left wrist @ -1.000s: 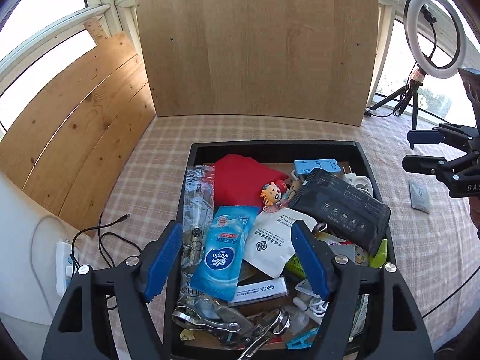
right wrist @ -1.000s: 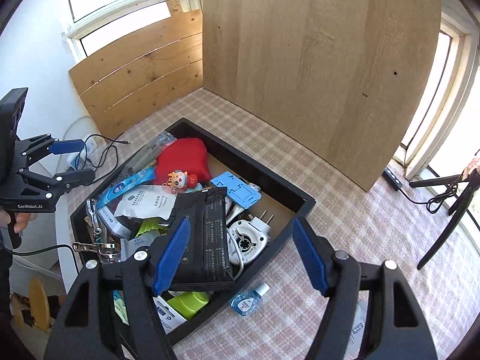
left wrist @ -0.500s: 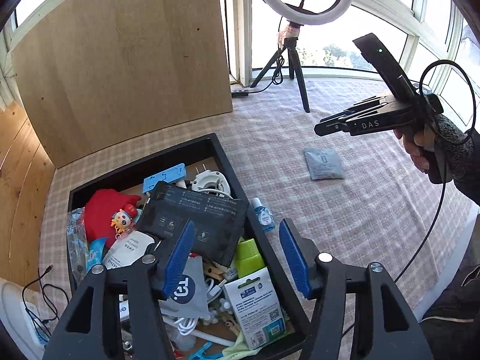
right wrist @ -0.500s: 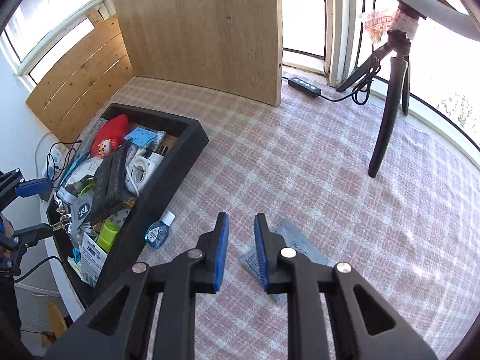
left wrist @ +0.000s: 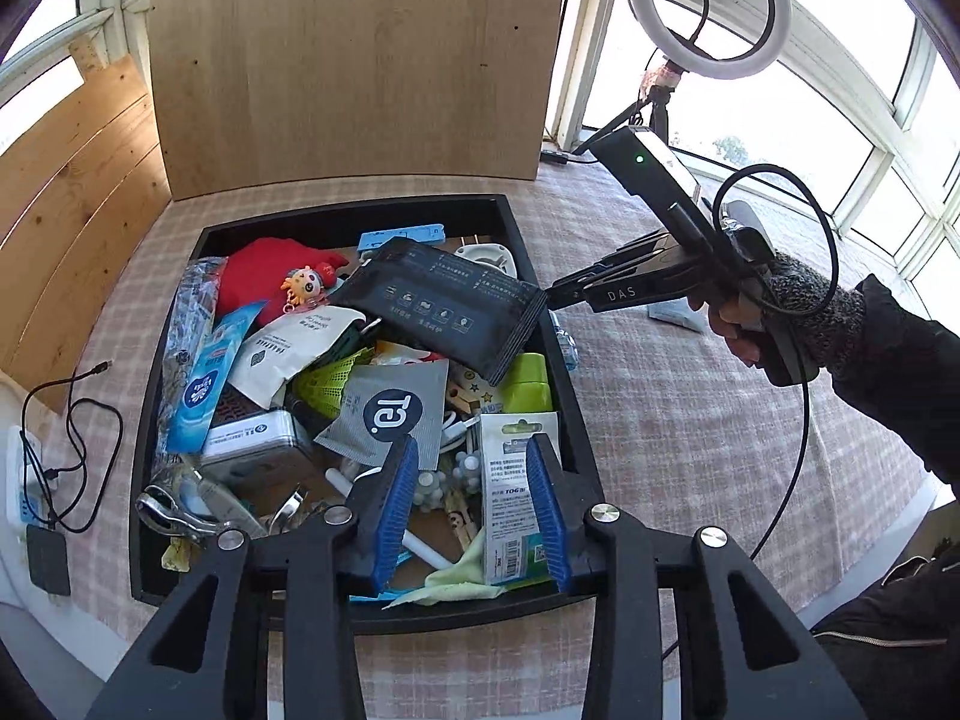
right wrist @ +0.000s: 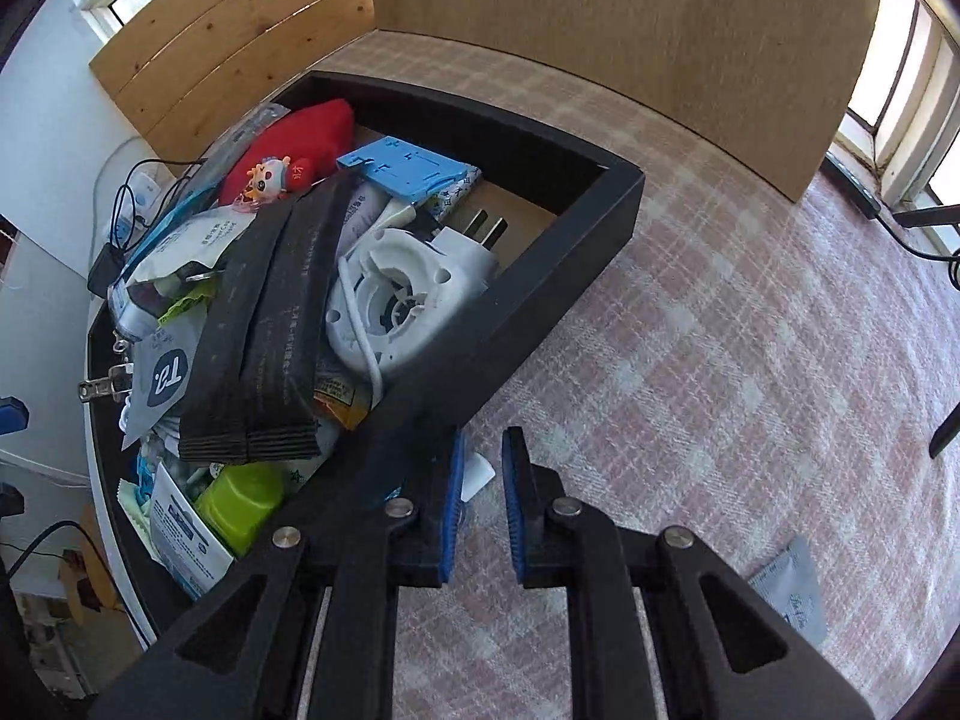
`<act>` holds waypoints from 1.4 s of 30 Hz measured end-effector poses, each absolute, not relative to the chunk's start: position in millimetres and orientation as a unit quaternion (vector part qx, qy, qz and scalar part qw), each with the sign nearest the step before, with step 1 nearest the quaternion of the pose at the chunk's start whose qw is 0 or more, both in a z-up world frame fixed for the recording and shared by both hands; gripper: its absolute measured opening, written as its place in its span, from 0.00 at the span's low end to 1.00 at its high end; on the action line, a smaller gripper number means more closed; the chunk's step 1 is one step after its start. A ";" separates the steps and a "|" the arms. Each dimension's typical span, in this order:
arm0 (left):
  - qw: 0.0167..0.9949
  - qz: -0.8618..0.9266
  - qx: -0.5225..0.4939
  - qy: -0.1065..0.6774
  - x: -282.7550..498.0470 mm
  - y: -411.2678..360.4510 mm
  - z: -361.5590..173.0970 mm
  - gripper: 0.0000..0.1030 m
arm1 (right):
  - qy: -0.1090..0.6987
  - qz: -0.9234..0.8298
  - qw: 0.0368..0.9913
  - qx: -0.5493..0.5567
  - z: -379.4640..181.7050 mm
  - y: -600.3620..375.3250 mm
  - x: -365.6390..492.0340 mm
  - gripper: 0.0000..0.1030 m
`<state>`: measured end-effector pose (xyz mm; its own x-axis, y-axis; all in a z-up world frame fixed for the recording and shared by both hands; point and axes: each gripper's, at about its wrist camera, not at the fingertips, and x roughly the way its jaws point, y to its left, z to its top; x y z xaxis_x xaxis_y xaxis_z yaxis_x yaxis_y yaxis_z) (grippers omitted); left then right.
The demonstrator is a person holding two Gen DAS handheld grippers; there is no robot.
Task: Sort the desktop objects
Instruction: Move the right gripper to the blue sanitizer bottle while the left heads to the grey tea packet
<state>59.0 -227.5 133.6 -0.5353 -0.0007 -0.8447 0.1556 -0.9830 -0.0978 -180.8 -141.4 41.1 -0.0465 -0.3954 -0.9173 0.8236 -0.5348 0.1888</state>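
The left gripper (left wrist: 471,501) hovers with jaws apart over the near end of the black tray (left wrist: 543,276), above a white card pack (left wrist: 510,480) and a grey pouch (left wrist: 390,414) in the clutter. The right gripper (right wrist: 483,501) sits low at the tray's outer wall (right wrist: 540,300) on the checked table (right wrist: 750,360), jaws nearly together with a small white-capped bottle (right wrist: 477,476) between them; whether they touch it I cannot tell. A grey sachet (right wrist: 789,594) lies apart on the cloth, right of that gripper.
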 end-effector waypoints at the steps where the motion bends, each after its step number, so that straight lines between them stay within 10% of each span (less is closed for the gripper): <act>1: 0.051 -0.871 0.480 0.086 62.6 -229.8 132.5 0.34 | 0.208 -0.690 0.442 0.534 39.4 -141.2 -177.9 0.13; 42: -0.002 -0.861 0.507 0.047 20.4 -167.2 108.2 0.36 | 0.306 -0.659 0.425 0.541 22.0 -30.5 -115.7 0.34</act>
<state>20.4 -167.2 108.2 -0.4861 0.0519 -0.8723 0.0436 -0.9956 -0.0835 -115.7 -30.5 22.0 -0.0547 -0.2285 -0.9720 0.8900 -0.4524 0.0562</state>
